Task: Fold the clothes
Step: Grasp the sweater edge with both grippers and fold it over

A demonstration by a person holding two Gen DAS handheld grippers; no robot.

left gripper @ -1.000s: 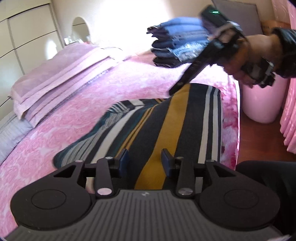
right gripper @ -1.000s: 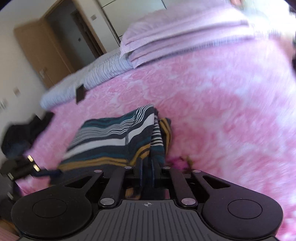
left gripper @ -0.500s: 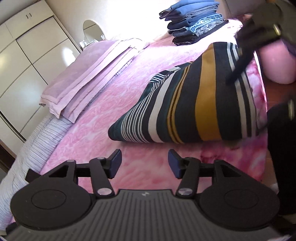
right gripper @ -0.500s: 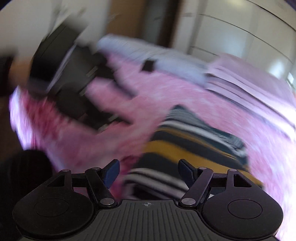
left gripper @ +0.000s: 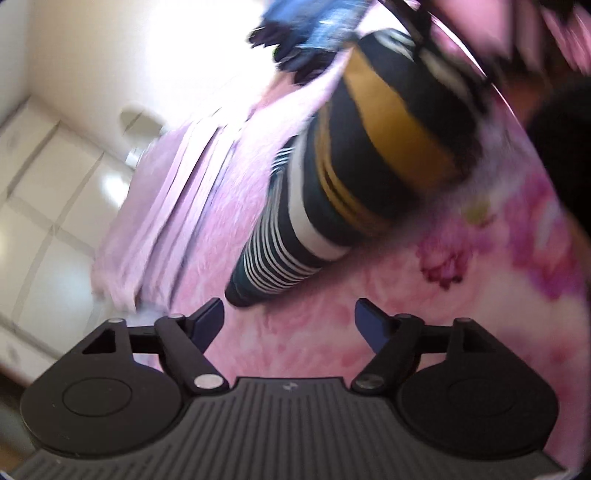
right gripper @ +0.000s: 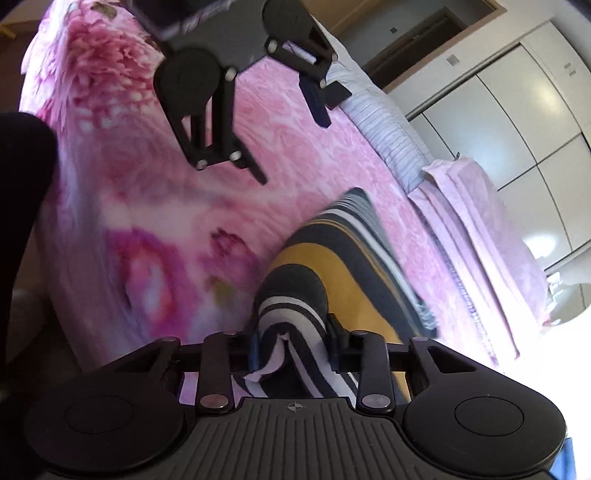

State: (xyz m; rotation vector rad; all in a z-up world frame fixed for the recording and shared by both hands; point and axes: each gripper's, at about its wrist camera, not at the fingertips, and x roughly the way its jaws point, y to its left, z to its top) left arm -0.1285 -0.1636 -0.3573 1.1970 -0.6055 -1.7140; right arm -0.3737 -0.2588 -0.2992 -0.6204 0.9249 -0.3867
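Observation:
A folded striped garment (left gripper: 369, 155), in navy, mustard and white, lies on the pink floral bedspread (left gripper: 461, 295). My left gripper (left gripper: 290, 314) hovers just short of the garment's narrow-striped end. Its jaws are opening wide, with only bedspread between them. The right wrist view shows this left gripper (right gripper: 291, 147) above the bedspread (right gripper: 147, 229), apart from the garment (right gripper: 332, 266). My right gripper (right gripper: 291, 343) is at the garment's thick folded end near the bed's side. Its jaws are closing and the pads squeeze a bunch of striped fabric.
A stack of folded blue jeans (left gripper: 314, 33) sits on the bed beyond the garment. A folded lilac blanket (left gripper: 166, 206) and grey striped bedding (right gripper: 388, 122) lie along the far side. White wardrobe doors (right gripper: 517, 110) stand behind. A person's dark clothing (right gripper: 22, 184) is at the bed's edge.
The left jaws widened and pulled back off the garment to its striped end. The right gripper left the far corner, swung round opening, then closed on the garment's folded end. Both views rolled.

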